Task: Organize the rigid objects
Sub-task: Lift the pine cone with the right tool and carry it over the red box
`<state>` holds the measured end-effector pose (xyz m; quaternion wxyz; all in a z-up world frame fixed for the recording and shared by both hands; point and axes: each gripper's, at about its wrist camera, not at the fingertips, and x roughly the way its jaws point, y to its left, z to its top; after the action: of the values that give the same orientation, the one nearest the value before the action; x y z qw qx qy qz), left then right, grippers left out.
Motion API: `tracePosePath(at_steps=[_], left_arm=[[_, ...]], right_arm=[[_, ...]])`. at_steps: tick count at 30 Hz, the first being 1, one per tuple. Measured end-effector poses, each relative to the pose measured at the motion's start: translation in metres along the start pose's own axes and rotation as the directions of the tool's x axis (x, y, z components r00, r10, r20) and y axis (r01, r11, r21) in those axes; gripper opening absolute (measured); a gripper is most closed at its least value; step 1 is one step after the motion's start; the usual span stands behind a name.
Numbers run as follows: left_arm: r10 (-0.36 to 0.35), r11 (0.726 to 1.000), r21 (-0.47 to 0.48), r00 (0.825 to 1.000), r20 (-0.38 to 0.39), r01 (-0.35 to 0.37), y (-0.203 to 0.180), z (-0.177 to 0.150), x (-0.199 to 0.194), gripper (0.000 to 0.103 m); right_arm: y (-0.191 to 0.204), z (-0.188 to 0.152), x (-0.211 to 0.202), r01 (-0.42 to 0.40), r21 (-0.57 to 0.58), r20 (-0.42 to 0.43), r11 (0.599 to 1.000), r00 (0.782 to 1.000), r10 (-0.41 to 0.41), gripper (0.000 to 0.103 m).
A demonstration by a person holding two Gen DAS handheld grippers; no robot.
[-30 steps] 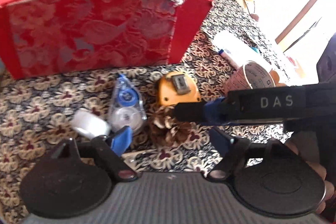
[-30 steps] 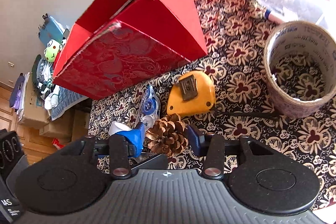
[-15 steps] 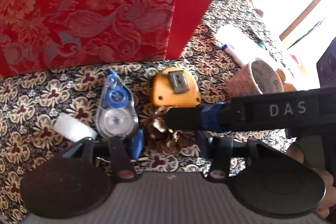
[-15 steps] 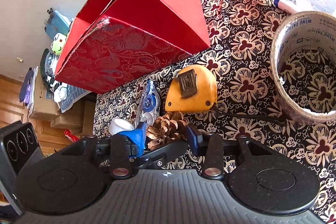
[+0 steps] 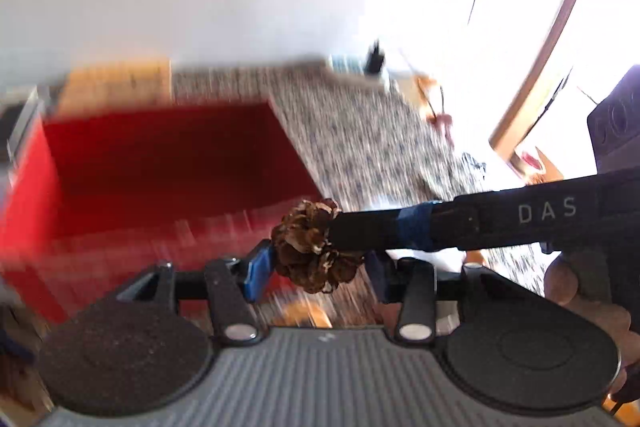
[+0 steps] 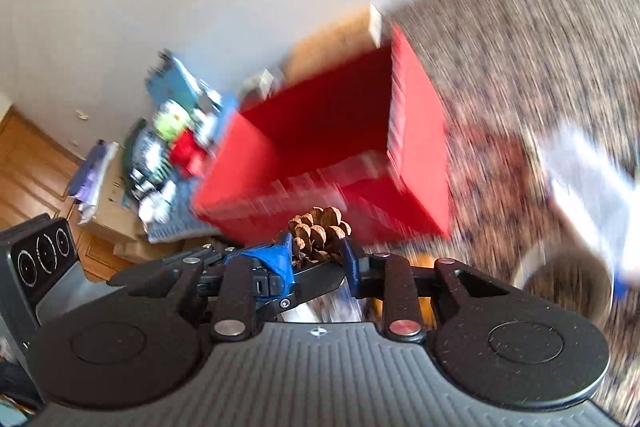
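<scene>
Pine cone: brown, scales open; centre of the left wrist view, lower centre of the right wrist view; raised off the patterned cloth, in front of the red box.
Left gripper: blue-padded fingers close on either side of the pine cone's lower half, narrow gap; contact on the left pad looks likely, on the right side hidden behind the cone, so a firm grip cannot be told.
Right gripper: blue pads pressed against both flanks of the pine cone, clamped on it; in the left wrist view seen as a long black finger marked "DAS" reaching in from the right edge to the cone.
Hand: partly visible at the right edge of the left wrist view, wrapped around the right gripper's handle.
Red box: open top, dark red inside; left of centre in the left wrist view, centre in the right wrist view; heavily blurred, standing on the cloth.
Patterned cloth: brown and cream flowers, smeared by motion blur; covers the surface to the right of the box.
Tape roll: lower right of the right wrist view, blurred, lying on the cloth well apart from the box.
Clutter: blue, green and red items at mid left of the right wrist view, beyond the box; too blurred to identify.
</scene>
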<state>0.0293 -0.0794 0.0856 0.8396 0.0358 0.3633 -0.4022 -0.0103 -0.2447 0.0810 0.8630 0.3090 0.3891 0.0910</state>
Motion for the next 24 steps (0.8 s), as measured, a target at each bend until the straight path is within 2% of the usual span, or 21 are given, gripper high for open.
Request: tracePosePath(at_steps=[4, 7, 10, 13, 18, 24], left_arm=[[0.070, 0.996, 0.045, 0.994, 0.082, -0.074, 0.019, 0.046, -0.003, 0.044], [0.126, 0.991, 0.040, 0.989, 0.080, -0.130, 0.048, 0.069, 0.008, 0.044], [0.164, 0.986, 0.009, 0.986, 0.015, -0.164, 0.087, 0.073, 0.029, 0.044], [0.196, 0.980, -0.026, 0.978, -0.077, -0.198, 0.126, 0.069, 0.055, 0.044], [0.275, 0.956, -0.048, 0.941, -0.197, -0.289, 0.170, 0.055, 0.096, 0.044], [0.312, 0.929, -0.104, 0.903, -0.294, -0.355, 0.199, 0.045, 0.117, 0.043]], right_arm=[[0.020, 0.048, 0.023, -0.019, -0.111, 0.059, 0.994, 0.998, 0.026, 0.010], [0.031, 0.080, 0.060, -0.027, -0.161, 0.039, 0.987, 0.999, 0.034, 0.011], [0.031, 0.105, 0.105, -0.052, -0.171, -0.030, 0.984, 0.998, 0.048, 0.011], [0.032, 0.112, 0.146, -0.083, -0.154, -0.114, 0.985, 0.991, 0.066, 0.011], [0.032, 0.111, 0.211, -0.114, -0.117, -0.229, 0.987, 0.970, 0.085, 0.011], [0.022, 0.107, 0.252, -0.152, -0.055, -0.298, 0.987, 0.946, 0.129, 0.010]])
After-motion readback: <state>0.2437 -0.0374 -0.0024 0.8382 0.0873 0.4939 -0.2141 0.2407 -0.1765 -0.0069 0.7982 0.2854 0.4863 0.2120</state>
